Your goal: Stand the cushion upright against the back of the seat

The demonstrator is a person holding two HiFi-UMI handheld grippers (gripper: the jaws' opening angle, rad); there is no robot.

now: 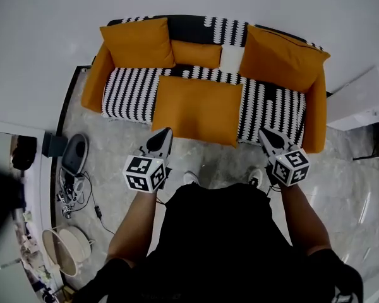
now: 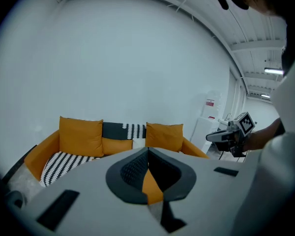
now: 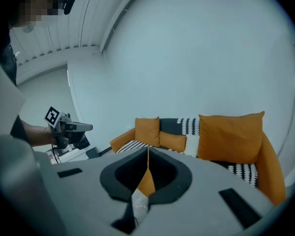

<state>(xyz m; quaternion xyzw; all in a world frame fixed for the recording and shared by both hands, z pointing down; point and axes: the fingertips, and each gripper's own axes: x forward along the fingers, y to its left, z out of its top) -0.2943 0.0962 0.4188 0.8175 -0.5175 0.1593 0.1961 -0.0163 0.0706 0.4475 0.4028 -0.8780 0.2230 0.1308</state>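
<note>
Even, bright indoor light with soft shadows; strong fisheye bending and dark vignetting at every edge. Both gripper views look hazy, bluish and slightly soft.

Beyond your fingers you have one sofa. On it you can count four orange cushions: one flat, three against the back.

Matt orange cloth cushion, matt woven-looking seat, glossy, perhaps marble, floor
</note>
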